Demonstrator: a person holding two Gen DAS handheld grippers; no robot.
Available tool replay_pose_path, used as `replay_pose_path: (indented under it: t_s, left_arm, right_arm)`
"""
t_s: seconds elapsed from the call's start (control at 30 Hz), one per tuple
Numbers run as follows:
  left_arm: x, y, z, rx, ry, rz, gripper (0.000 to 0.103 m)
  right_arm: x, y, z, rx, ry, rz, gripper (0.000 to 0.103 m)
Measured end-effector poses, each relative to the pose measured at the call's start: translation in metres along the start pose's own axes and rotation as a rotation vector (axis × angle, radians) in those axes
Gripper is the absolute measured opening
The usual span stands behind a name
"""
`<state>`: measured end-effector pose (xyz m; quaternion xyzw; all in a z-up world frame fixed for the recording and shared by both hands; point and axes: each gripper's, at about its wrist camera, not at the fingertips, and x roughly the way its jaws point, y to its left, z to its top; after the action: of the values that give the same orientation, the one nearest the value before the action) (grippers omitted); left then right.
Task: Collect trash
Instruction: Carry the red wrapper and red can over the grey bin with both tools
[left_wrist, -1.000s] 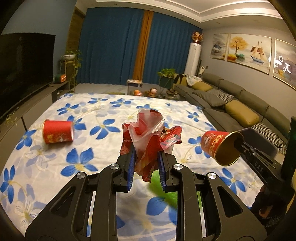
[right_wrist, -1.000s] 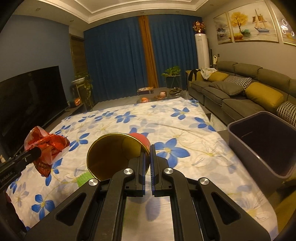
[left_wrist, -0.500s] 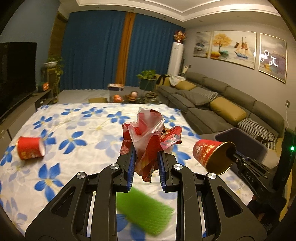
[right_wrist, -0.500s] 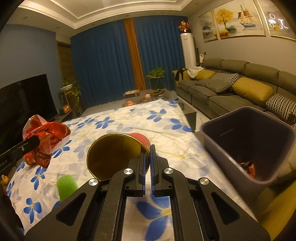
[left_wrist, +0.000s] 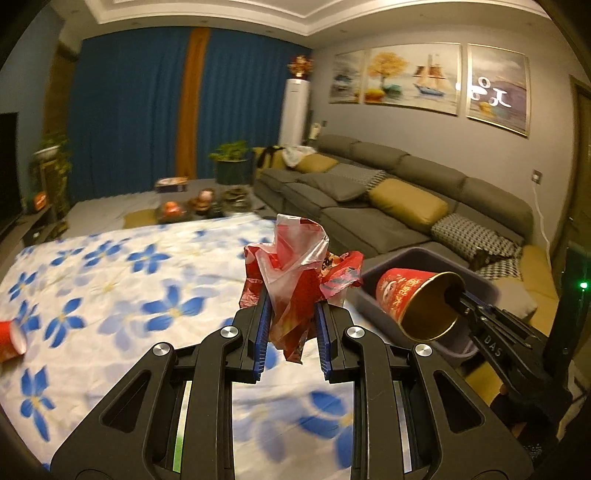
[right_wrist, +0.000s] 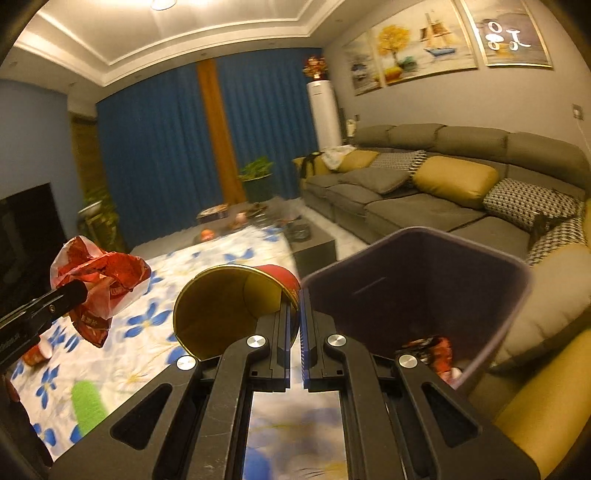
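swinging toward the sofa side since a second ago, both views now bring the dark trash bin (right_wrist: 417, 280) close ahead, and the red cup on the flowered cloth (left_wrist: 110, 280) has slid to the left edge. the left gripper (left_wrist: 291, 317), jaws narrow, clamps a crumpled red plastic wrapper (left_wrist: 295, 273). the right gripper (right_wrist: 294, 310), nearly closed, pinches the wall of one red paper cup (right_wrist: 225, 306) just beside the bin. two cups show; the other cup (left_wrist: 9, 339) lies on the cloth.
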<state>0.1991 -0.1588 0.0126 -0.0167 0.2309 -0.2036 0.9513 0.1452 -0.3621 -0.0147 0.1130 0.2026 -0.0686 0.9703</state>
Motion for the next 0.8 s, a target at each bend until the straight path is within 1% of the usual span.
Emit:
replay_pose_path:
  t_s: [0.17, 0.3, 0.43, 0.5, 0.6, 0.8]
  left_arm:
    - [0.026, -0.035, 0.004, 0.034, 0.006, -0.072, 0.021]
    - [0.047, -0.060, 0.006, 0.066, 0.017, -0.114, 0.021]
    - [0.068, -0.077, 0.006, 0.072, 0.037, -0.155, 0.021]
    - [0.076, -0.088, 0.005, 0.091, 0.041, -0.172, 0.021]
    - [0.085, -0.101, 0.005, 0.114, 0.047, -0.190, 0.021]
    - [0.102, -0.113, 0.002, 0.114, 0.071, -0.209, 0.021]
  right_arm:
    - [0.001, -0.036, 0.006, 0.049, -0.013, -0.073, 0.005]
    - [0.009, -0.057, 0.004, 0.059, 0.005, -0.129, 0.005]
    - [0.012, -0.071, -0.001, 0.062, 0.014, -0.161, 0.005]
    - [0.012, -0.073, -0.002, 0.062, 0.015, -0.173, 0.005]
    - [0.012, -0.076, -0.003, 0.061, 0.013, -0.192, 0.005]
    - [0.016, -0.090, -0.003, 0.078, 0.021, -0.209, 0.005]
